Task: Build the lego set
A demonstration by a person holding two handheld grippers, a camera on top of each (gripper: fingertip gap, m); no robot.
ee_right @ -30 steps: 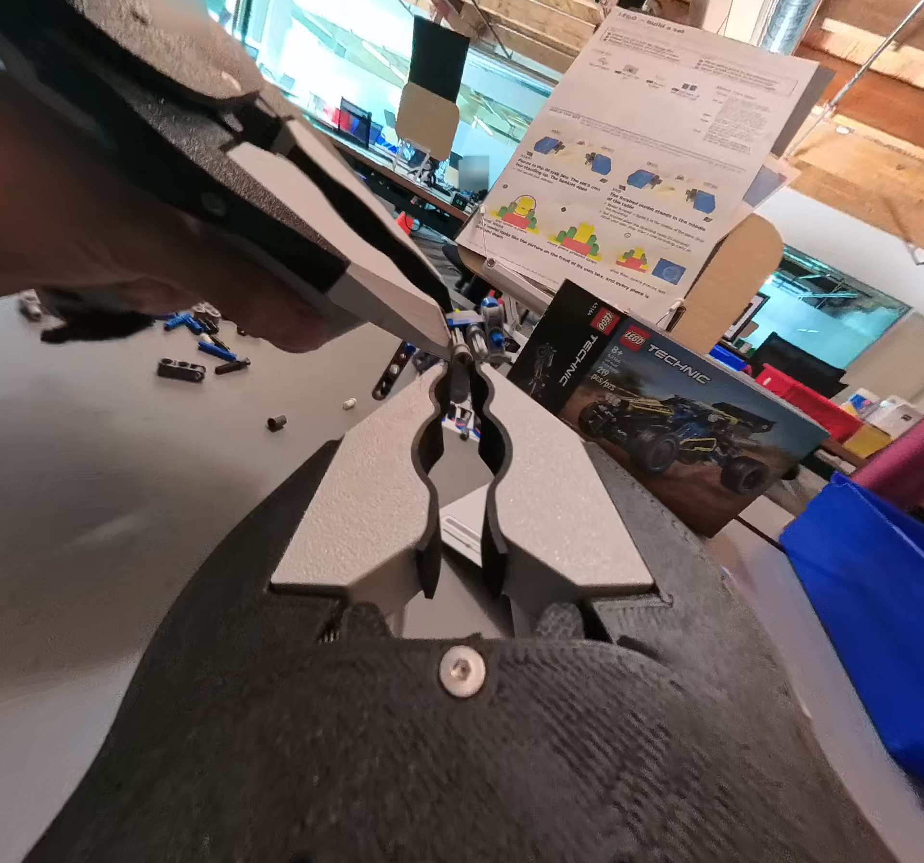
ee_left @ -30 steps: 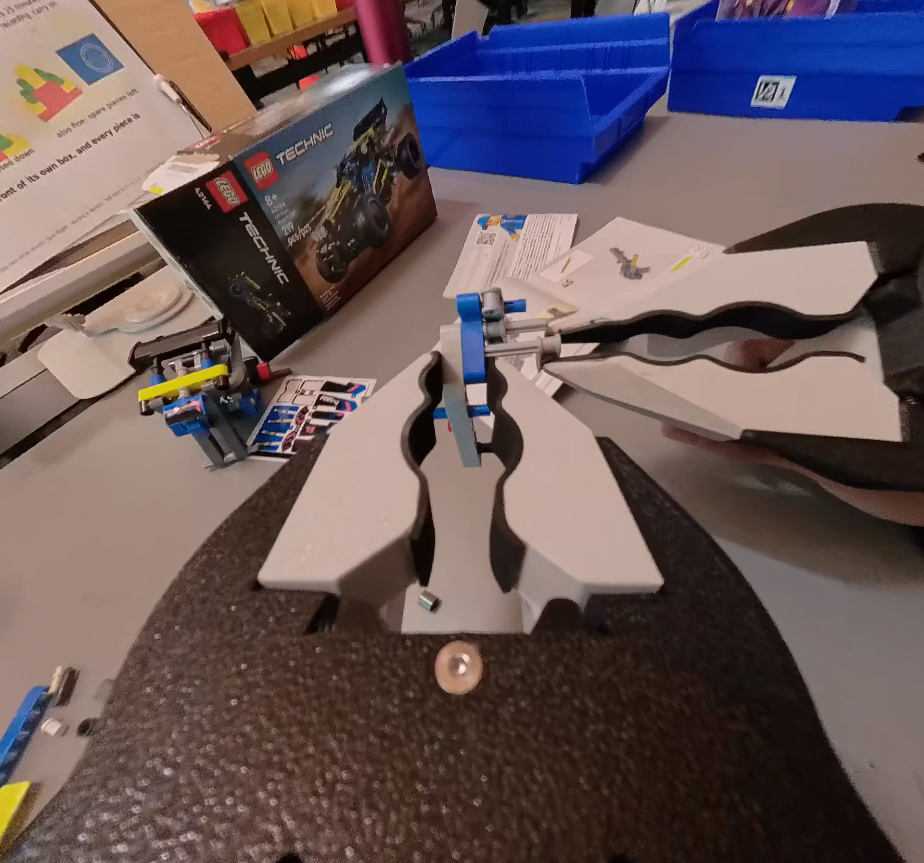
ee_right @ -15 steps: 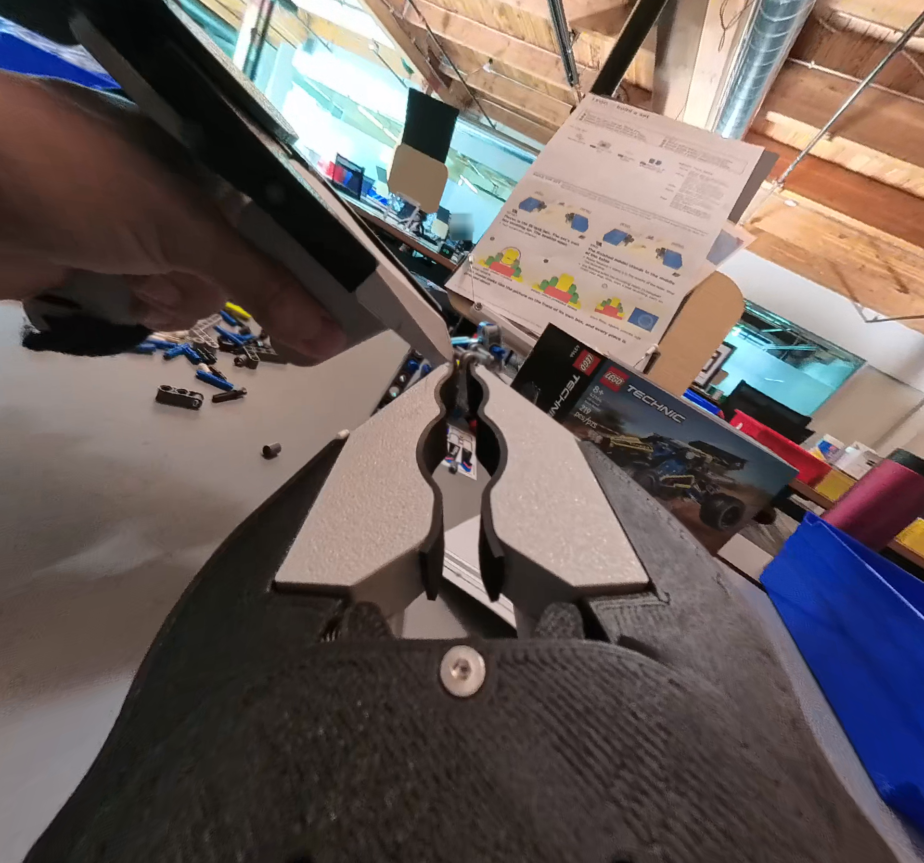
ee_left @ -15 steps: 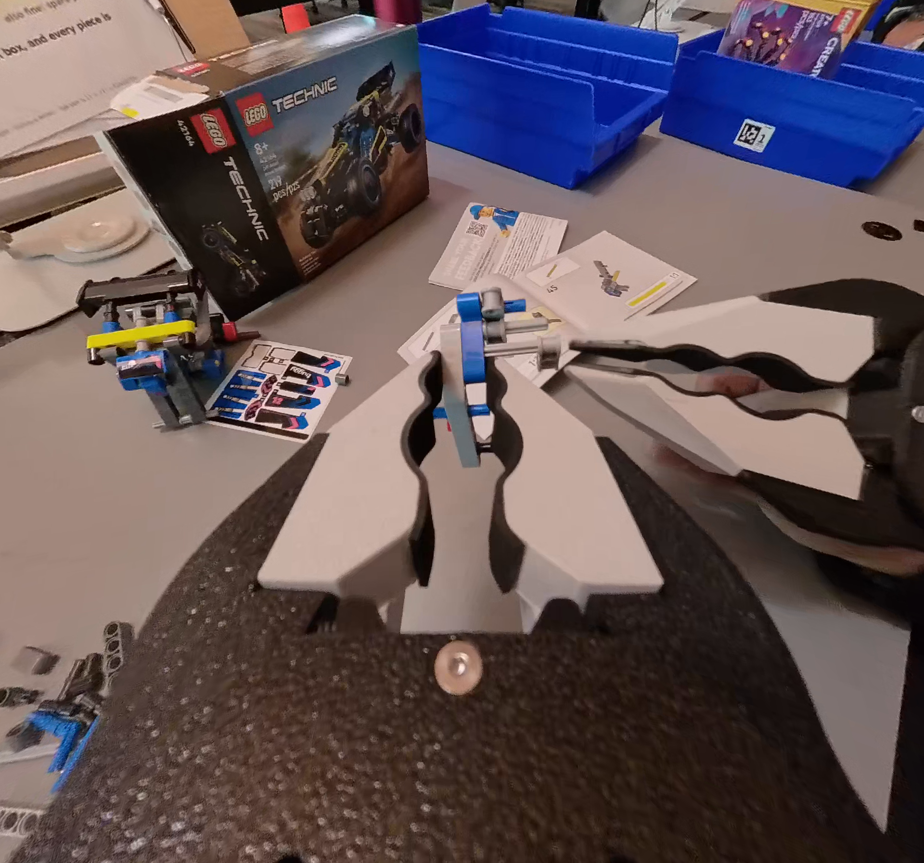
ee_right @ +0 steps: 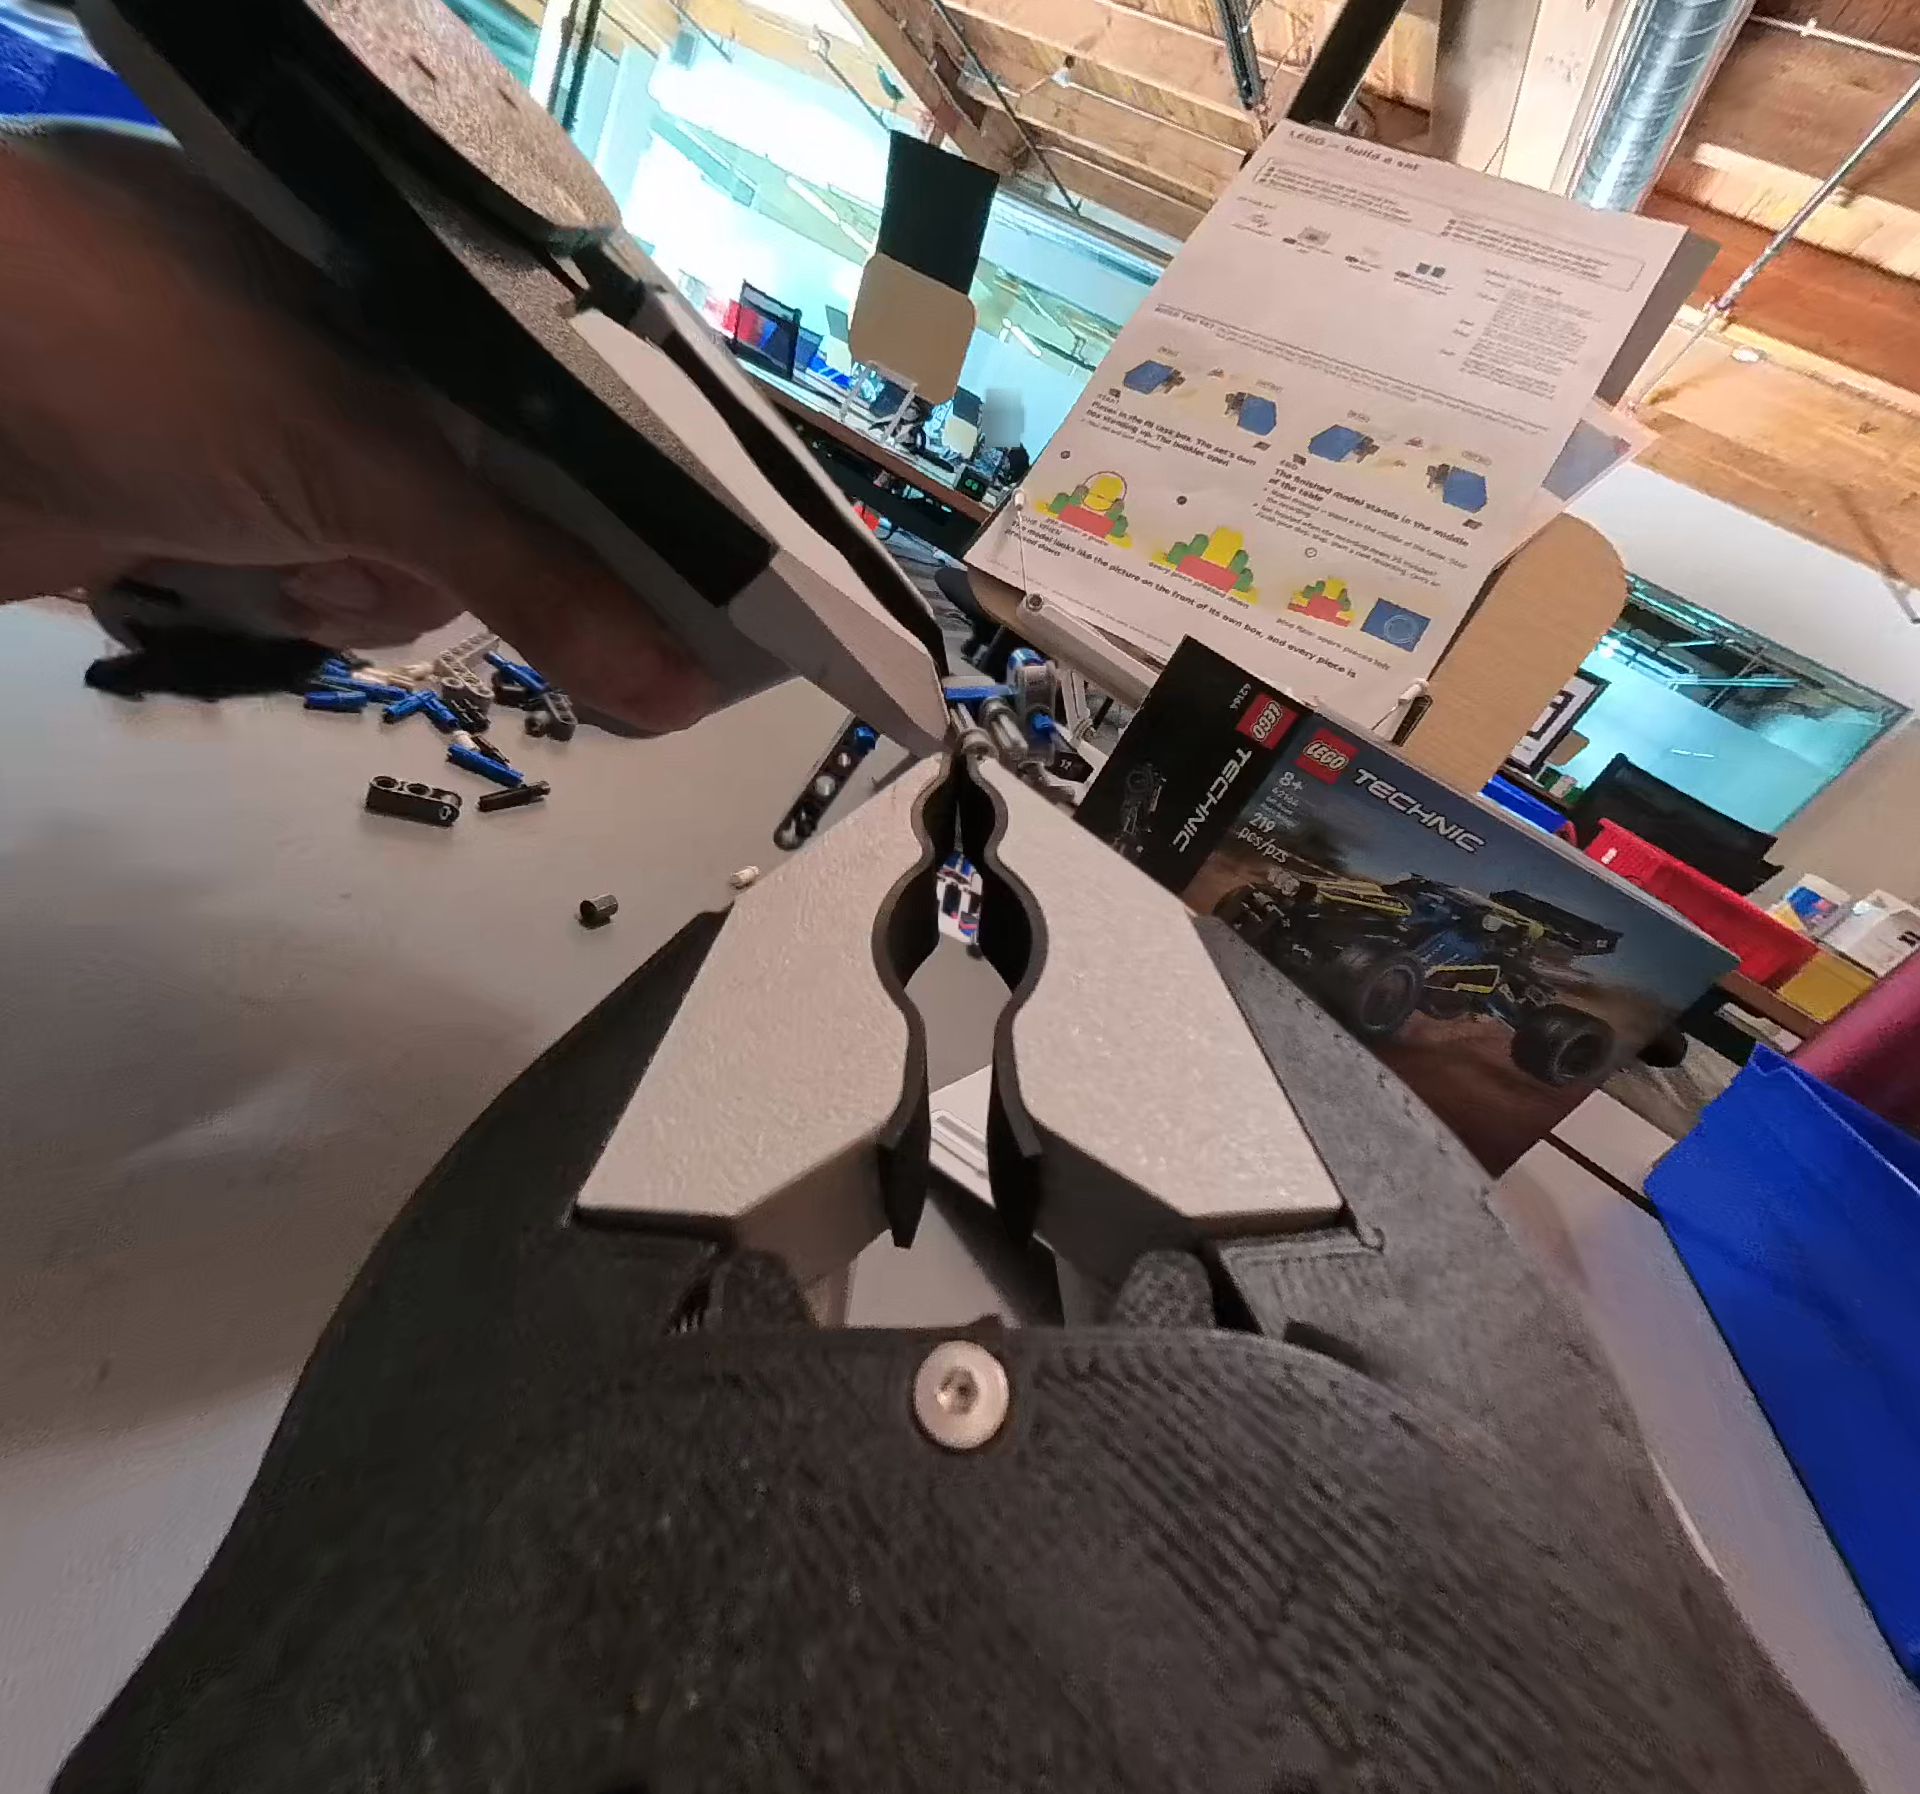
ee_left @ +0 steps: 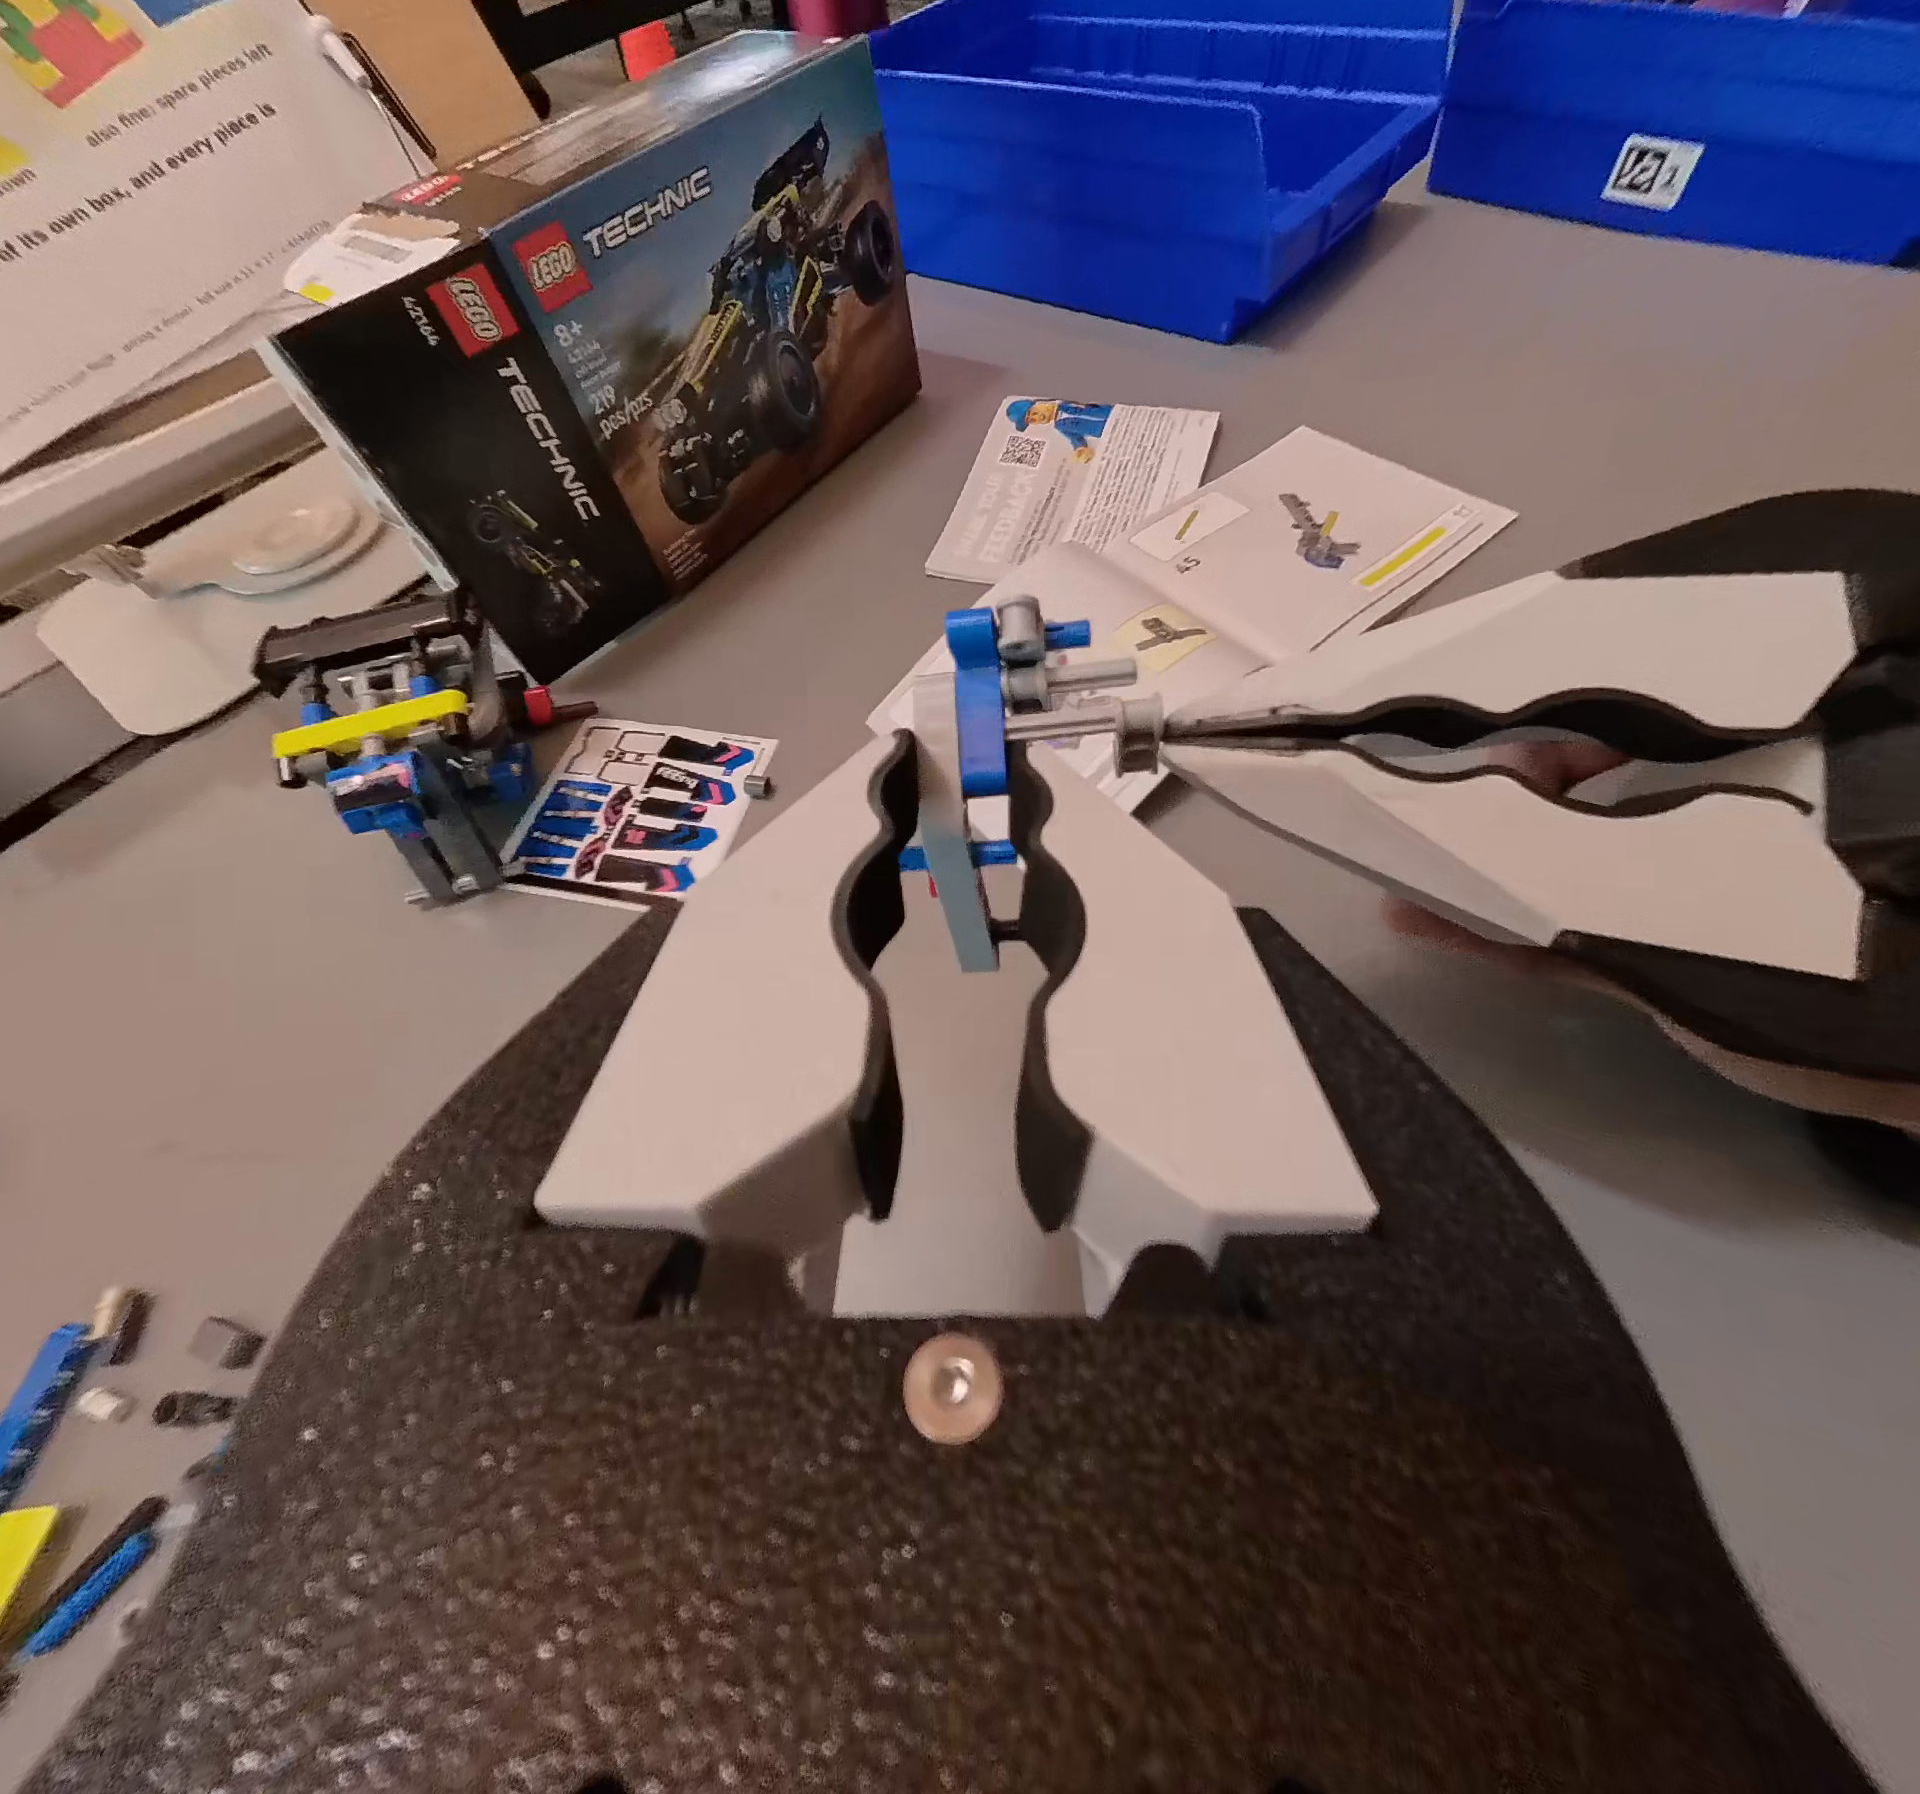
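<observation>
My left gripper (ee_left: 961,757) is shut on a small sub-assembly (ee_left: 977,705), a blue beam on a grey beam with blue pins and grey axles, and holds it upright above the table. A grey axle with a grey bush (ee_left: 1138,736) sticks out of it to the right. My right gripper (ee_left: 1184,742) comes in from the right with its jaws fully shut. Its tips butt against the bush's outer end and nothing shows between the pads. In the right wrist view my right gripper (ee_right: 958,768) is shut, the bush (ee_right: 977,742) lies just beyond its tips, and a left finger (ee_right: 831,632) crosses above.
The set's box (ee_left: 623,373) stands at the back left, with a partly built model (ee_left: 395,757) and a sticker sheet (ee_left: 634,809) in front. An open instruction booklet (ee_left: 1299,539) lies behind the grippers. Blue bins (ee_left: 1143,134) line the far edge. Loose parts (ee_right: 436,705) are scattered at the left. The tips of both grippers are at nearly the same place.
My right jaws have closed from a small gap to fully shut and their tips now sit behind the bush. The left gripper keeps its hold on the sub-assembly.
</observation>
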